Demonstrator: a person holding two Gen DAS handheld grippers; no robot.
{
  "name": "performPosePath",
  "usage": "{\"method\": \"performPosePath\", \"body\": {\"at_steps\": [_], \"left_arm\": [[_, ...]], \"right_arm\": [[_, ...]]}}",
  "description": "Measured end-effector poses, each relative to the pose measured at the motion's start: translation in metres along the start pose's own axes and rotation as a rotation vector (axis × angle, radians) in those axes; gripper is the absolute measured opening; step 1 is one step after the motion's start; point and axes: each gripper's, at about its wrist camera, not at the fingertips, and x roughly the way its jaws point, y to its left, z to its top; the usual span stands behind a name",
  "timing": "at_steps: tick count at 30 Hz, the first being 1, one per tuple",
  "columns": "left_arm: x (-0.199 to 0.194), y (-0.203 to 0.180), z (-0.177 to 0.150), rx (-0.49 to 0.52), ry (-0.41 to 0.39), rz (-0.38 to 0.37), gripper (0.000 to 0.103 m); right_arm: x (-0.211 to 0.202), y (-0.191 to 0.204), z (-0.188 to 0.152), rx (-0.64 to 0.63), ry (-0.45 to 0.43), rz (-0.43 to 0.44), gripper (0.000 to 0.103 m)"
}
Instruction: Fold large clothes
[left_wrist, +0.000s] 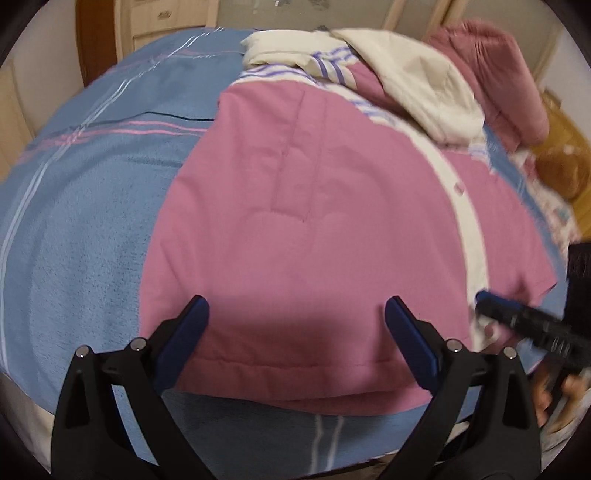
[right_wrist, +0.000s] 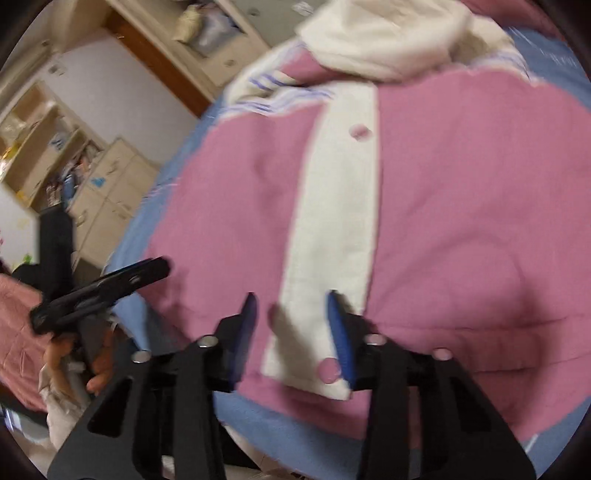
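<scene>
A bed (left_wrist: 85, 206) covered by a blue blanket with pale and pink stripes fills most of both views. Spread flat across it lies a large pink jacket (left_wrist: 306, 229), its hem toward the near edge of the bed and its cream hood (left_wrist: 417, 88) bunched at the far end. A cream placket (right_wrist: 332, 206) with pink snap buttons runs lengthwise down the garment, and cream cuffs with purple stripes show near the hood. Beyond the bed's far corner sits a folded dusty-pink quilt (left_wrist: 506, 81), with a mustard cushion (left_wrist: 565, 166) next to it. Cream cabinets and shelves (right_wrist: 107, 184) stand along the wall beside the bed, as the right wrist view shows.

The left gripper (left_wrist: 297, 332) hangs over the jacket's hem area with its blue-padded fingers (left_wrist: 184, 343) spread wide apart and nothing between them; pink cloth lies below the gap. The right gripper (right_wrist: 291, 332) hovers over the lower end of the placket, its fingers (right_wrist: 341, 339) moderately apart and closed on nothing, one pad just beside a pink button (right_wrist: 330, 370) at the hem. In the left wrist view the right gripper's tip shows at the jacket's right edge, blurred; I cannot tell whether it touches the fabric.
</scene>
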Motion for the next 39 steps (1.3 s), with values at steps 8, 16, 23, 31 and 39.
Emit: {"method": "performPosePath", "body": {"at_steps": [8, 16, 23, 31, 39], "left_arm": [[-0.028, 0.002, 0.001, 0.028, -0.060, 0.092, 0.098], [-0.041, 0.055, 0.004, -0.168, -0.071, 0.058, 0.098], [-0.008, 0.046, 0.002, -0.172, 0.027, 0.090, 0.098], [-0.044, 0.004, 0.054, -0.068, -0.171, 0.052, 0.098], [0.024, -0.021, 0.057, -0.010, -0.046, 0.023, 0.098]], "right_arm": [[-0.062, -0.036, -0.011, 0.121, -0.063, 0.074, 0.058], [-0.129, -0.069, -0.011, 0.053, -0.288, -0.336, 0.061], [-0.118, -0.107, -0.007, 0.116, -0.195, -0.426, 0.060], [-0.122, -0.044, 0.086, -0.041, -0.315, -0.288, 0.060], [-0.023, 0.022, 0.256, -0.185, -0.305, -0.222, 0.060]]}}
